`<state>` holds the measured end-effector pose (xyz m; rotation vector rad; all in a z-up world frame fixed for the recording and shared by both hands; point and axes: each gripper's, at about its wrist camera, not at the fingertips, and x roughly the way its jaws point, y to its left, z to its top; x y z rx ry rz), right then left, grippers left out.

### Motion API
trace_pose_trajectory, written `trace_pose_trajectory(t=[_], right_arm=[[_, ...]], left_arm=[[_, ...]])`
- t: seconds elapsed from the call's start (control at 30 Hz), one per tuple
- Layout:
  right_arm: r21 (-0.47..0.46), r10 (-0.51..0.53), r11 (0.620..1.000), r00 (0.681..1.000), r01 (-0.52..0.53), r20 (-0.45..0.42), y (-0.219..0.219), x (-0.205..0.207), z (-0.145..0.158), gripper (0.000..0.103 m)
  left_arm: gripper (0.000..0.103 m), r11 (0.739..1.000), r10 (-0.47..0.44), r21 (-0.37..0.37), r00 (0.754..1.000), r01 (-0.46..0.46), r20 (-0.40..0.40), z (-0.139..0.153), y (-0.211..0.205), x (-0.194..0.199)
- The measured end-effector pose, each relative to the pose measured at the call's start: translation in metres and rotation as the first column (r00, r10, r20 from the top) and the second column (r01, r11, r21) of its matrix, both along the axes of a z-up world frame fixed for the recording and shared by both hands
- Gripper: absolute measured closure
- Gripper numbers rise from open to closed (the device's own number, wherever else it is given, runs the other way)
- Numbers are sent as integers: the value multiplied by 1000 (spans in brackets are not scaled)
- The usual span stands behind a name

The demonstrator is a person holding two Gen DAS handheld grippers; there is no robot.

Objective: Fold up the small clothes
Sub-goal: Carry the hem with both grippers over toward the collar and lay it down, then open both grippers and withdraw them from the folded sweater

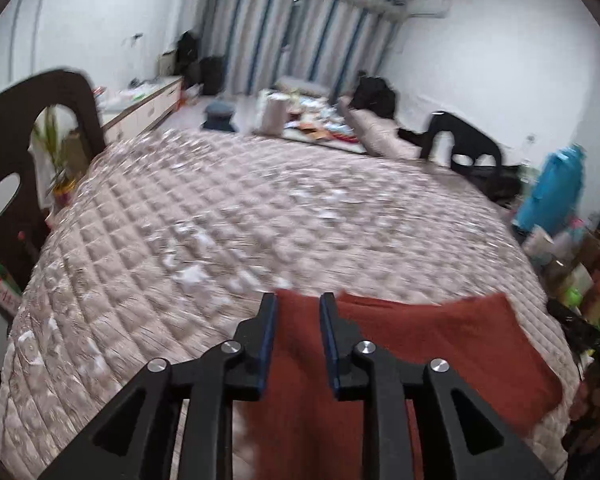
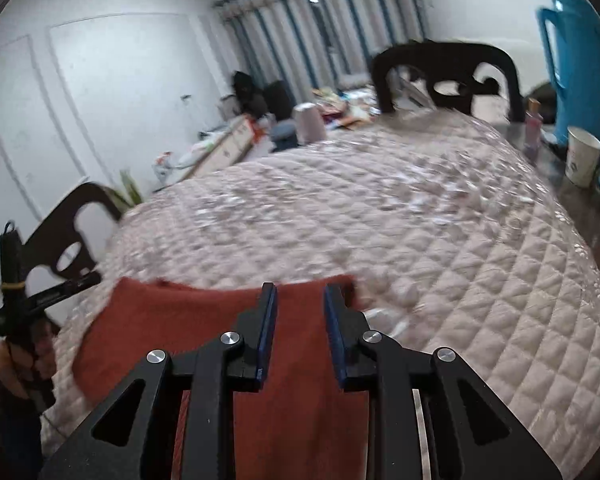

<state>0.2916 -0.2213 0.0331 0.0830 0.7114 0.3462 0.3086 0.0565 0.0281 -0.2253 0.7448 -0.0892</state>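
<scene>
Rust-red cloth (image 1: 440,344) lies flat on the quilted counter (image 1: 220,220), looks about one fold in; left gripper (image 1: 298,336) and right gripper (image 2: 300,328) jaws both released, gripping nothing; more folds probably left.

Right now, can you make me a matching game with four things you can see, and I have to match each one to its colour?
Things:
1. cloth
2. quilted cover
3. thermos jug
4. chair

Colours:
A. bright blue
B. dark brown, nearly black
C. rust red
D. pale beige

Right pairs: 1-C, 2-D, 3-A, 4-B.

The cloth lies flat on the quilted cover near the front edge. The chair stands at the far side, and the thermos jug stands off to the right.
</scene>
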Motion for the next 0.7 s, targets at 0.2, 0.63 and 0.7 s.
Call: trace_pose_trajectory(t=[0.2,0.63,0.7], right_arm=[[-89,16,996,994,-25,-108,11,-15,-45,81],[-119,66,990,997,-70,-35,51,-24,-32,80],[-116,85,989,996,-89,-36,63,-14,-34,80]], left_arm=[[72,995,-93,33,992,96,-89,-44,-30,-13],[70,987,-145,67,989,147,-30,-21,-63,-4],[65,989,-121,76,992,124,-42,-23,-66,11]])
